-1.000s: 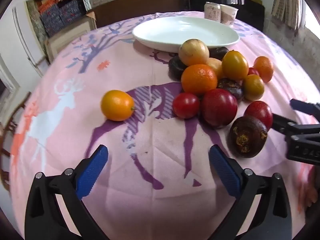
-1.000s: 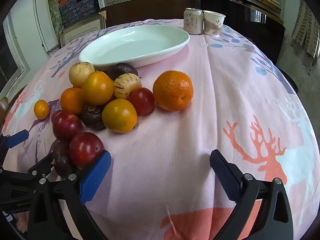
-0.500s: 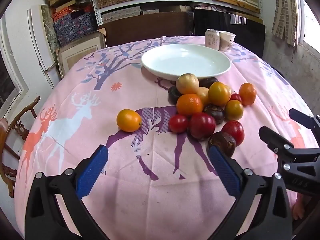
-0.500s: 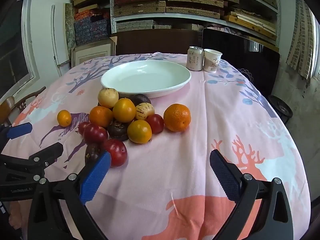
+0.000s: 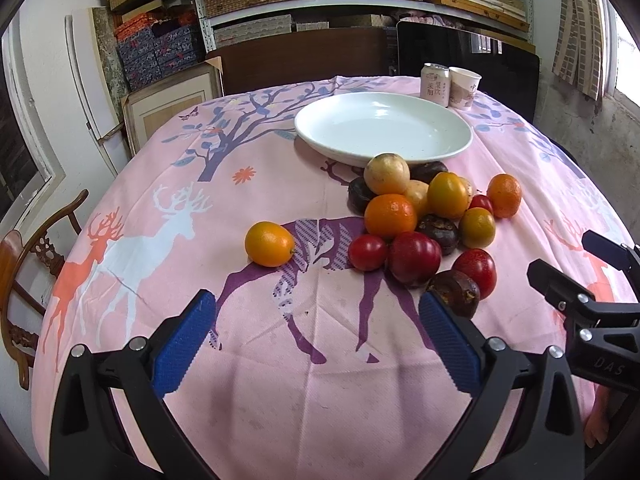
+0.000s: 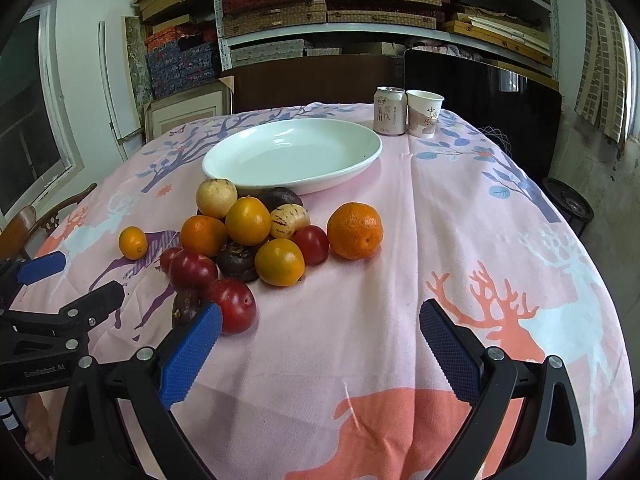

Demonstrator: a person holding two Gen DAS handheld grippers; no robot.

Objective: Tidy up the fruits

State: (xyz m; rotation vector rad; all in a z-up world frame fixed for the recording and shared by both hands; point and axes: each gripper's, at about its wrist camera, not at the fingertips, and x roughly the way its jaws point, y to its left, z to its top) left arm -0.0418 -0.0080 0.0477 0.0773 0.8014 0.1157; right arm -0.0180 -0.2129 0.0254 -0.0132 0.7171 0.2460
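Note:
A pile of several fruits (image 5: 424, 216) lies on the pink deer-print tablecloth in front of an empty white plate (image 5: 384, 130); the plate also shows in the right wrist view (image 6: 294, 154). One small orange fruit (image 5: 269, 243) lies apart to the left, a larger orange (image 6: 354, 230) apart to the right. My left gripper (image 5: 316, 344) is open and empty, held back above the near cloth. My right gripper (image 6: 318, 354) is open and empty, near a red plum (image 6: 232, 310). Each gripper shows at the edge of the other's view.
A drink can (image 6: 389, 110) and a paper cup (image 6: 425, 113) stand behind the plate. A wooden chair (image 5: 24, 264) stands at the table's left. Shelves with boxes and a dark screen (image 6: 480, 96) lie beyond the far edge.
Both grippers have pulled back and risen from the fruit pile, so the fruits look smaller and farther away. No fruit has moved. Both stayed open.

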